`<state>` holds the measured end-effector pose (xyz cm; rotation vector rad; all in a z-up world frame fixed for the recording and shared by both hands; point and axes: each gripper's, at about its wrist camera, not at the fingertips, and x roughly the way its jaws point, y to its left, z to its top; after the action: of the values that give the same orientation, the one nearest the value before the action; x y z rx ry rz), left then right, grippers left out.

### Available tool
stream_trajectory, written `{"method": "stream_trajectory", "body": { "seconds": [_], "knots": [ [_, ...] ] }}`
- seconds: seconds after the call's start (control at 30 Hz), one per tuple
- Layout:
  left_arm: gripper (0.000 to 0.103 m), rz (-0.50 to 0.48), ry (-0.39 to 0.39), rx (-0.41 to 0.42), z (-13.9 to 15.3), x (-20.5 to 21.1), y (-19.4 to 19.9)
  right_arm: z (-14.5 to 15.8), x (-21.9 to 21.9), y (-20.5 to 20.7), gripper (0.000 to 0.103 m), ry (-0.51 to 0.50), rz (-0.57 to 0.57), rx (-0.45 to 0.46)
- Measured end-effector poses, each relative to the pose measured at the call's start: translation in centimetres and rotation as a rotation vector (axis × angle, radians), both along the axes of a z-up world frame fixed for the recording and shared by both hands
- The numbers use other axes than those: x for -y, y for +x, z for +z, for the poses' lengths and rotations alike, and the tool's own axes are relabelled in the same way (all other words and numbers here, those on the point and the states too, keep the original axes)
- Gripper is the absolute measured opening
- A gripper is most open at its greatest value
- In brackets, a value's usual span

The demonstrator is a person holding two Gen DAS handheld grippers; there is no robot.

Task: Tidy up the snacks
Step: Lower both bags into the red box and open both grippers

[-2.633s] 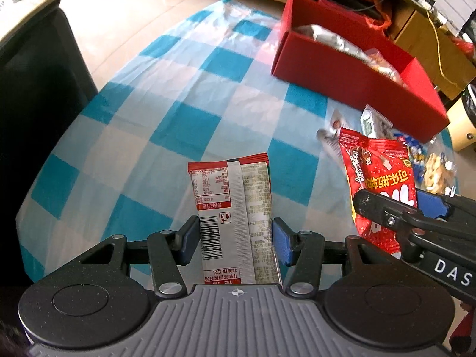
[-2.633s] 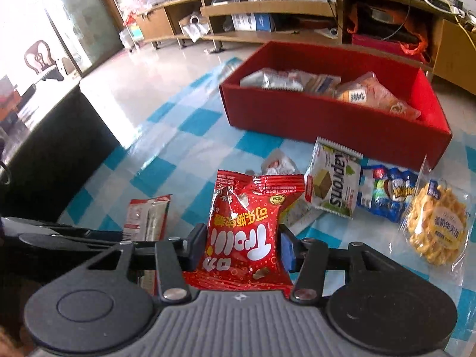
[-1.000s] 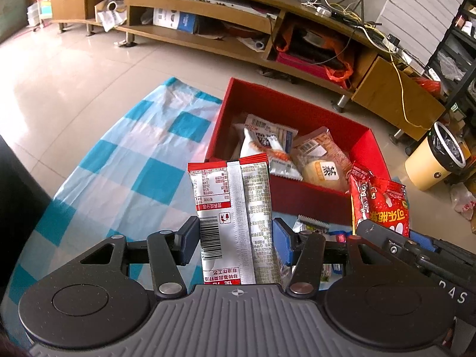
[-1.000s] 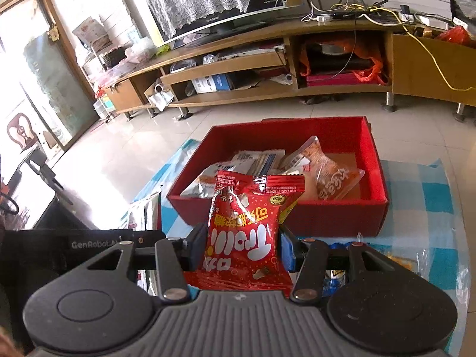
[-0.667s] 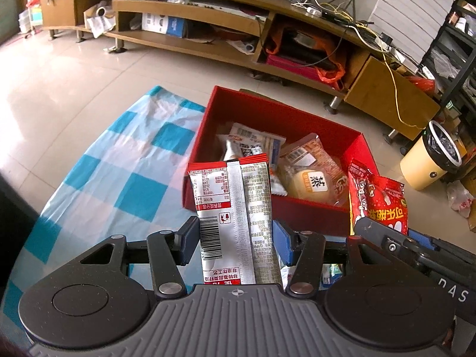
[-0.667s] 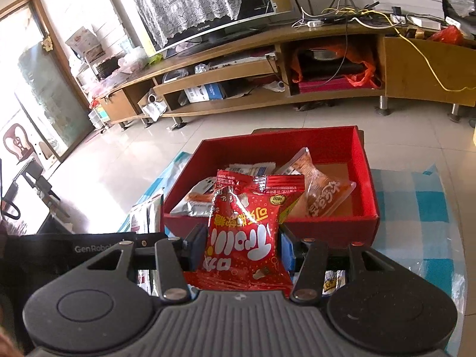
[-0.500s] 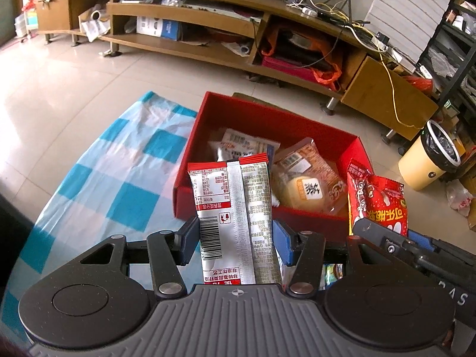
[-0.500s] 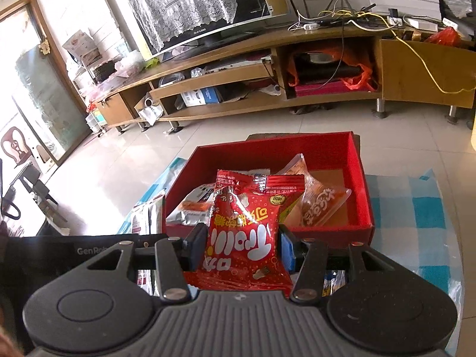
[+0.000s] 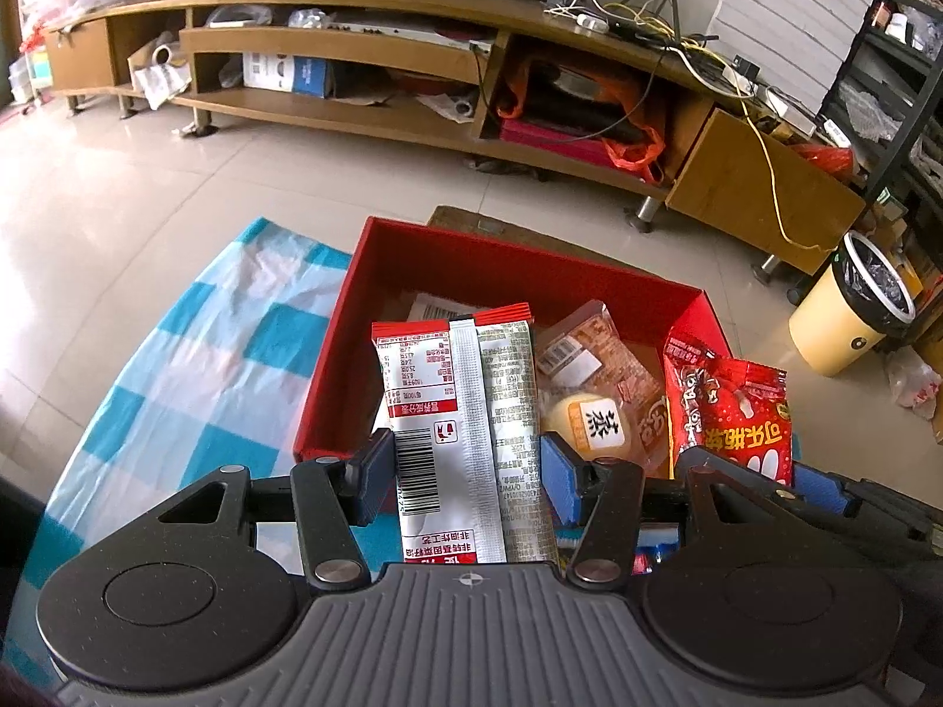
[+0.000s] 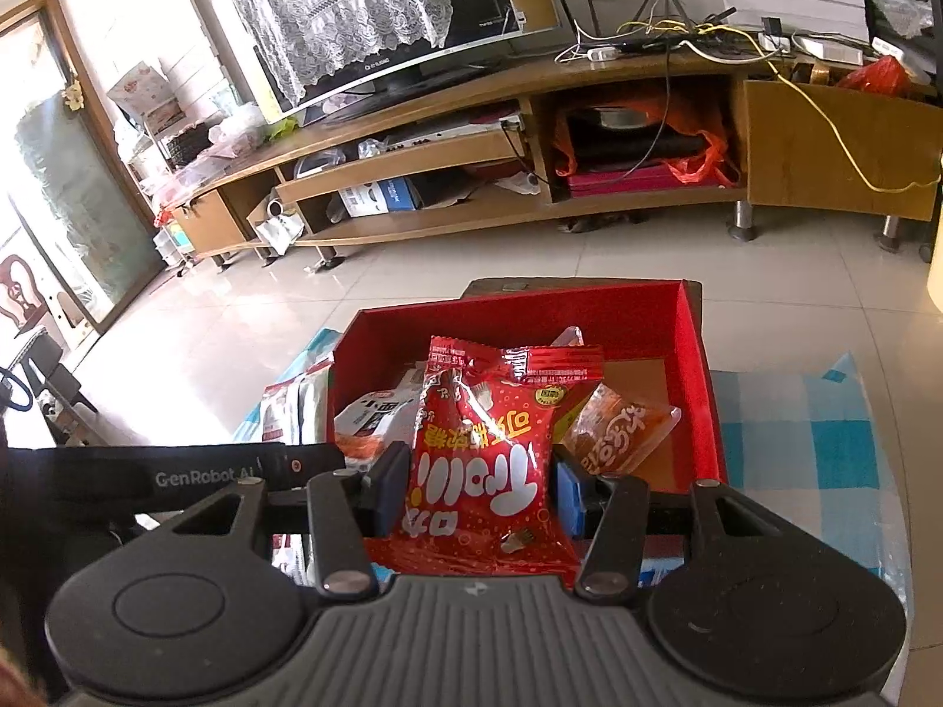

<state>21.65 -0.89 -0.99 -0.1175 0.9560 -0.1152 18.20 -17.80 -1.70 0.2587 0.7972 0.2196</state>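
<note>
My left gripper (image 9: 465, 465) is shut on a red, white and green snack packet (image 9: 465, 412), held upright above the near wall of the red box (image 9: 507, 271). My right gripper (image 10: 480, 486) is shut on a red candy bag (image 10: 483, 442), also held over the red box (image 10: 689, 365). That red bag shows at the right of the left wrist view (image 9: 731, 418). Inside the box lie an orange bun packet (image 9: 595, 377), a white packet (image 10: 377, 418) and an orange packet (image 10: 619, 430).
The box stands on a blue-and-white checked cloth (image 9: 194, 377) on a table. Beyond are a tiled floor, a long wooden TV cabinet (image 9: 412, 59) and a yellow bin (image 9: 848, 306). A few packets lie on the cloth under the grippers.
Both grippers have moved forward and closer over the red box, each still holding its packet. The box now fills more of both views.
</note>
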Motion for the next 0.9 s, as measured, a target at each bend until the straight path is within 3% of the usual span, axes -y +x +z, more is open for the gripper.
{"method": "stream_trajectory", "body": {
  "seconds": [0.73, 0.9],
  "knots": [
    [0.061, 0.000, 0.046, 0.008, -1.0, 1.2, 4.2, -1.5, 0.7, 3.9, 0.047, -0.021, -0.024, -0.029],
    [0.056, -0.002, 0.060, 0.011, -1.3, 1.4, 4.9, -2.0, 0.5, 4.8, 0.047, -0.033, -0.023, -0.038]
  ]
}}
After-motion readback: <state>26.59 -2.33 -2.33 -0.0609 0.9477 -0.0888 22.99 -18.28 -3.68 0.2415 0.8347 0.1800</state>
